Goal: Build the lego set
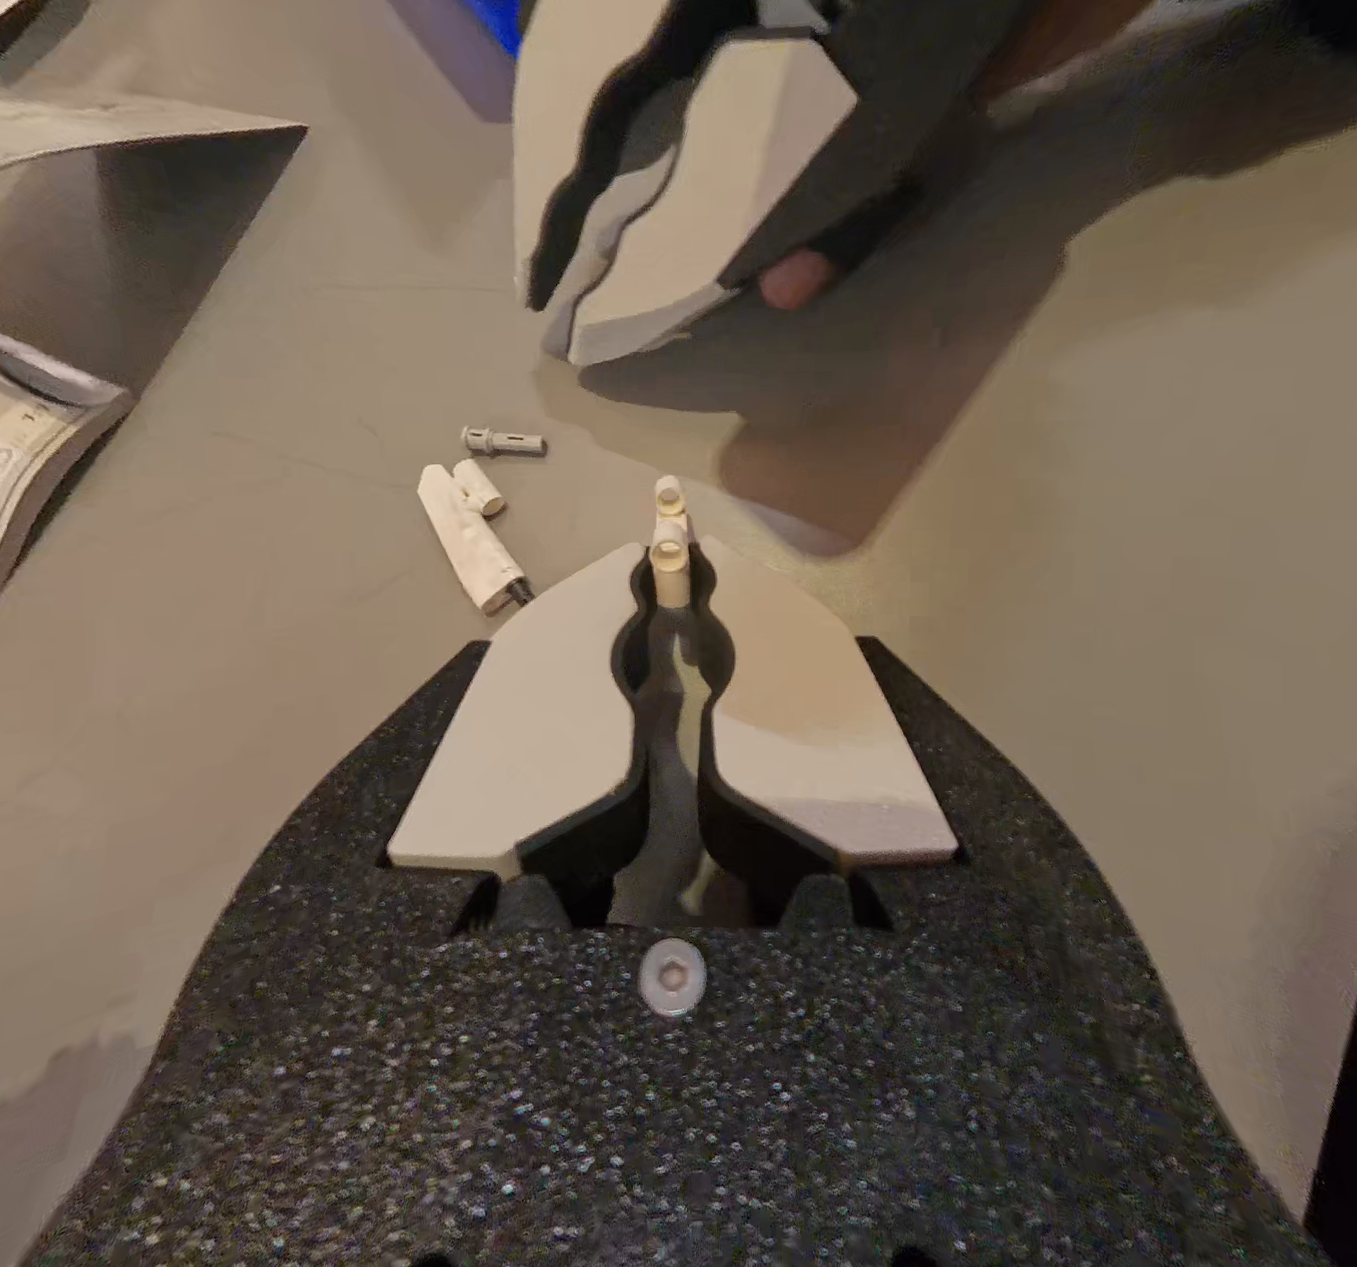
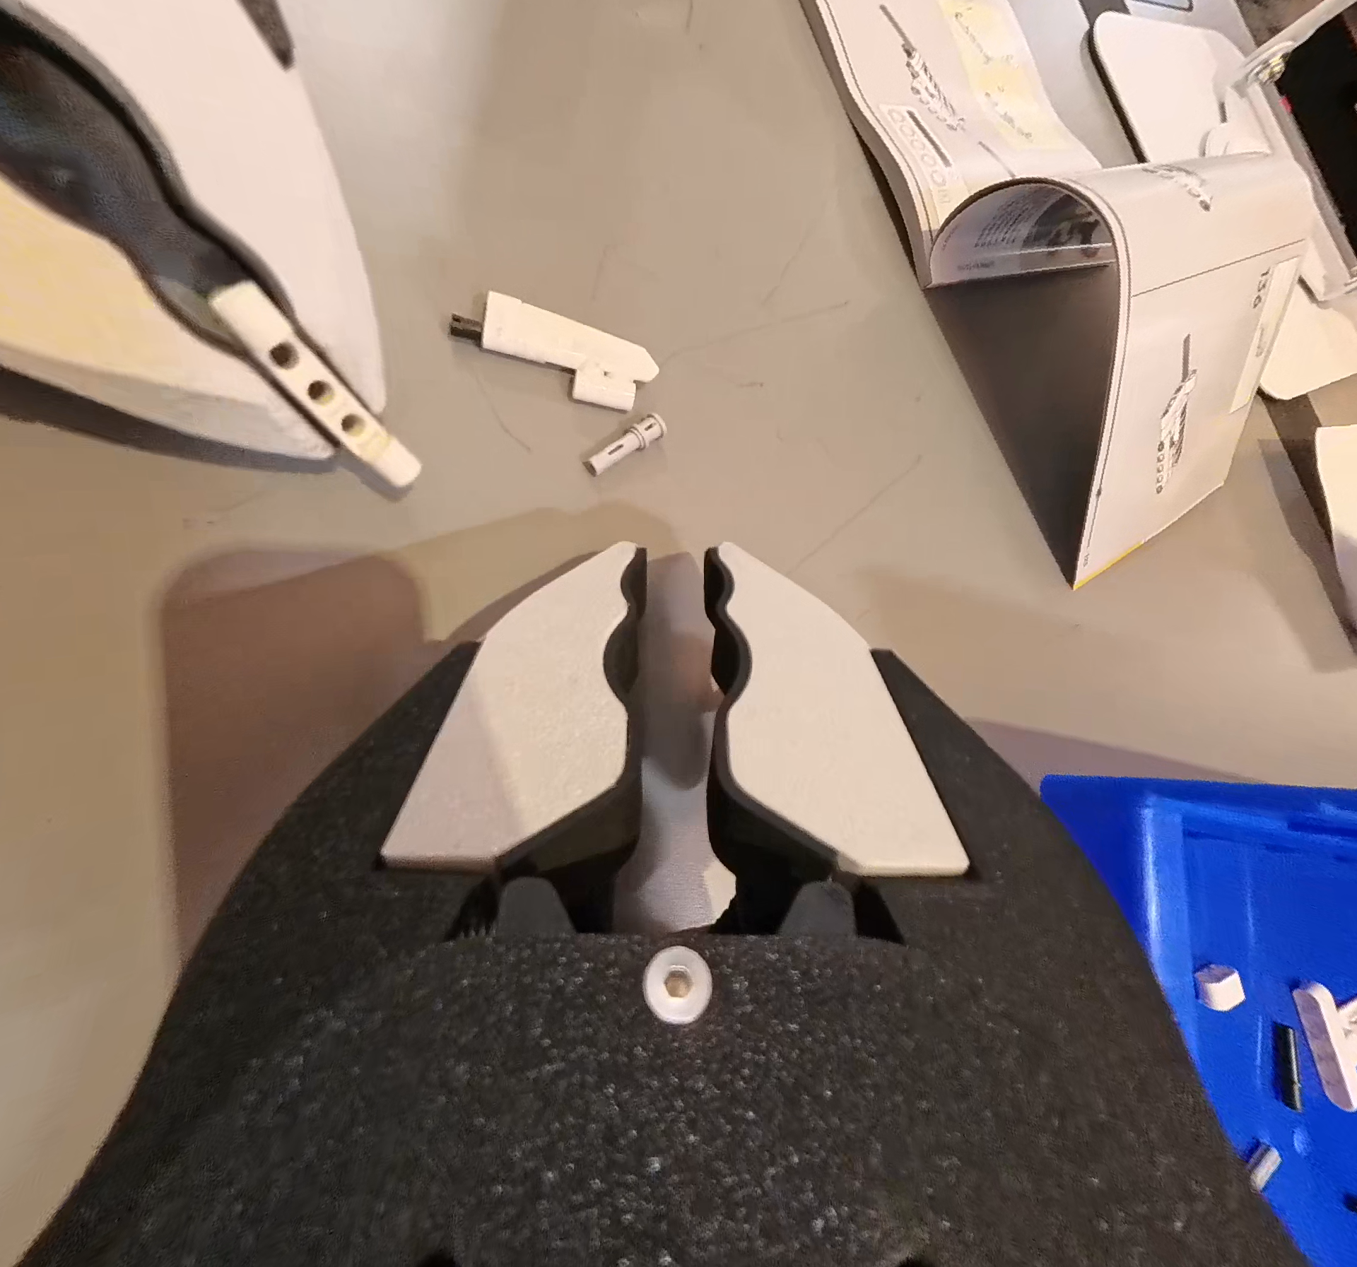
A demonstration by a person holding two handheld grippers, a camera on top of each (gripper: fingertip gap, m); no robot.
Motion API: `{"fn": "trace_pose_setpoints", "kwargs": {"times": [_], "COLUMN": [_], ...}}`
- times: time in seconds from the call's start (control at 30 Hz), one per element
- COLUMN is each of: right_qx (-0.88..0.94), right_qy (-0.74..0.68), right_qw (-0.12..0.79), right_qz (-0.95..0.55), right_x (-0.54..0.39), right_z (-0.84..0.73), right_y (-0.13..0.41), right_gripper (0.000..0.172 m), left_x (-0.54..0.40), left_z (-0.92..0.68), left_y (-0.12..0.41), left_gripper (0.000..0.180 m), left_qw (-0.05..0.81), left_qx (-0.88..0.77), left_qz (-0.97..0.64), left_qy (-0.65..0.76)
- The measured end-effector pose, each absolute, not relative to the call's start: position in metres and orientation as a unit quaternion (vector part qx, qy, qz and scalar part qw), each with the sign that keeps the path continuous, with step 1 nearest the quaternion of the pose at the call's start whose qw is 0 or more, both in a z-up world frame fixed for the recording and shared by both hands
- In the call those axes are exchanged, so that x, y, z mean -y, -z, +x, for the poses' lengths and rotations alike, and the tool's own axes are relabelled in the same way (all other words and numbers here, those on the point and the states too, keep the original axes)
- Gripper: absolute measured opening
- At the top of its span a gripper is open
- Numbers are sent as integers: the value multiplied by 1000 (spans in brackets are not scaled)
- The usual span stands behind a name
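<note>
My left gripper (image 1: 672,556) is shut on a cream beam with round holes (image 1: 670,575), which sticks out past the fingertips above the grey table (image 1: 294,644). The right wrist view shows the same beam (image 2: 316,387) clamped between the left gripper's fingers (image 2: 352,424). My right gripper (image 2: 675,556) is open with only bare table showing between its pads; it hovers at the top of the left wrist view (image 1: 558,321). A white assembled piece with a black pin end (image 1: 466,542) (image 2: 565,343) and a small grey pin (image 1: 503,440) (image 2: 624,444) lie on the table between the grippers.
An open instruction booklet (image 2: 1028,204) stands arched at the right back. A blue parts tray (image 2: 1211,938) with small pieces sits at the right front. Folded paper sheets (image 1: 110,204) lie at the left in the left wrist view. My right fingertips sit around 8 cm from my left ones.
</note>
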State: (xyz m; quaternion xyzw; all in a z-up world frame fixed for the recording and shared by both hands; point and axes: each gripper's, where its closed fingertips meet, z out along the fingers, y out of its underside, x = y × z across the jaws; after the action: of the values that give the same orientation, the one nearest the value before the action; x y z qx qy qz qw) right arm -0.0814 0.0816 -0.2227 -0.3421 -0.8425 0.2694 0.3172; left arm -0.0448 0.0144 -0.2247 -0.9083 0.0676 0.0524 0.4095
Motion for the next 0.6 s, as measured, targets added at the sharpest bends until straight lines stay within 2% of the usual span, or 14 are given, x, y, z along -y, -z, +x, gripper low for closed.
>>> {"fn": "trace_pose_setpoints", "kwargs": {"times": [0.3,0.6], "right_qx": [836,823], "right_qy": [-267,-258], "right_qw": [331,351], "right_qz": [-347,-365], "right_x": [-84,-87], "right_z": [-83,-84], "right_y": [221,220], "right_gripper": [14,12], "left_x": [-15,-9], "left_z": [-32,-49], "left_y": [222,186], "left_gripper": [28,30], "left_qw": [410,536], "left_qx": [-135,-10], "left_qz": [-898,-844], "left_qy": [-85,-13]}}
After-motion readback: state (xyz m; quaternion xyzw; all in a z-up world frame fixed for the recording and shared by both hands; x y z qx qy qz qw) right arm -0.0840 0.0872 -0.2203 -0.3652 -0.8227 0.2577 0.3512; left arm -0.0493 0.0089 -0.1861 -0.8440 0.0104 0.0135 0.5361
